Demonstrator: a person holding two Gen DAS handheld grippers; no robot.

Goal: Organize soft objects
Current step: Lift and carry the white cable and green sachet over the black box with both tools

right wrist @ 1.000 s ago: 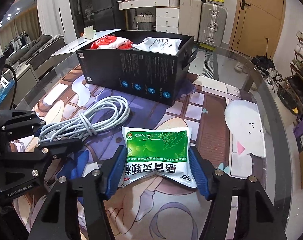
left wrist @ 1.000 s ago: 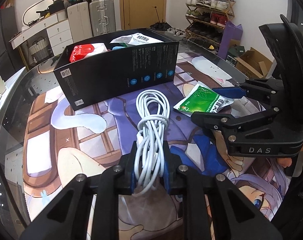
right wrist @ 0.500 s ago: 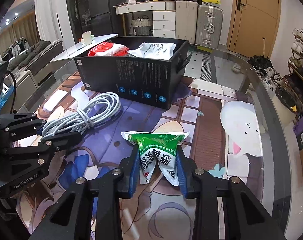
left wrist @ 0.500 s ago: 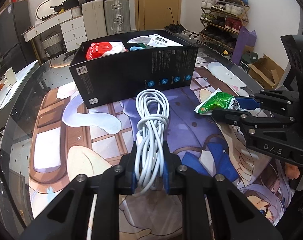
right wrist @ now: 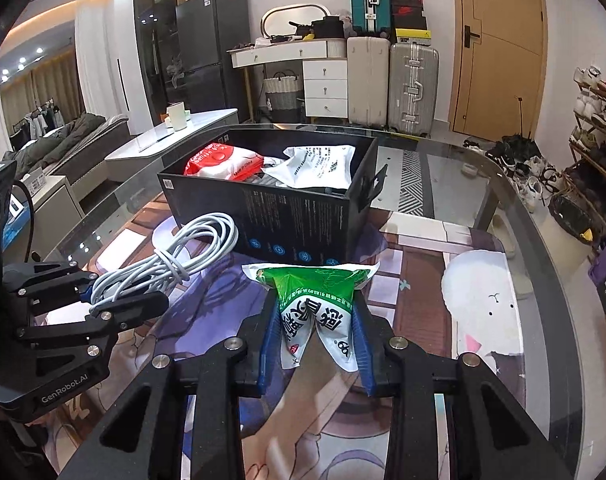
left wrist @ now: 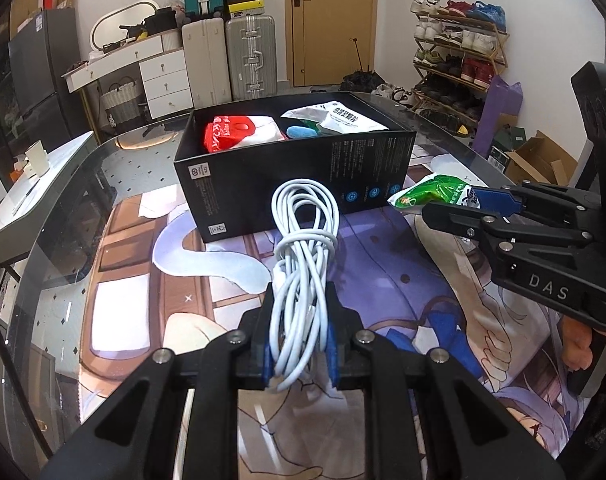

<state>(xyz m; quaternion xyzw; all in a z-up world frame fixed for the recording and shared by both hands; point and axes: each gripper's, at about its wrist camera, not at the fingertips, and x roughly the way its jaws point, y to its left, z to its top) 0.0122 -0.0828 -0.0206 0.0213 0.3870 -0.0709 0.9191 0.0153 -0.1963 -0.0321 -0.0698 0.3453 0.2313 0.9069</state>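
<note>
Left hand-held gripper (left wrist: 299,344): jaws clamped tight on a bundled white cable (left wrist: 303,256), gripped at the near end of the bundle. The coil's looped end sticks out ahead of the fingers, toward the black box (left wrist: 295,184).

Right hand-held gripper (right wrist: 315,344): jaws pinched in on a green-and-white sachet (right wrist: 315,300), pouch crumpled and folded between the blue pads (right wrist: 271,344). Its top edge fans out past the fingertips.

Both loads look lifted off the anime-print mat (left wrist: 383,256) on the glass tabletop (right wrist: 543,248), though contact underneath is hard to call.

The box sits just ahead of both grippers, open top. Inside: a red-and-white pack (right wrist: 219,162) on the left gripper's side, a white pouch (right wrist: 323,164) on the right gripper's side, a blue item (left wrist: 301,131) between them.

The two grippers are side by side, apart, the cable to the left of the sachet.
</note>
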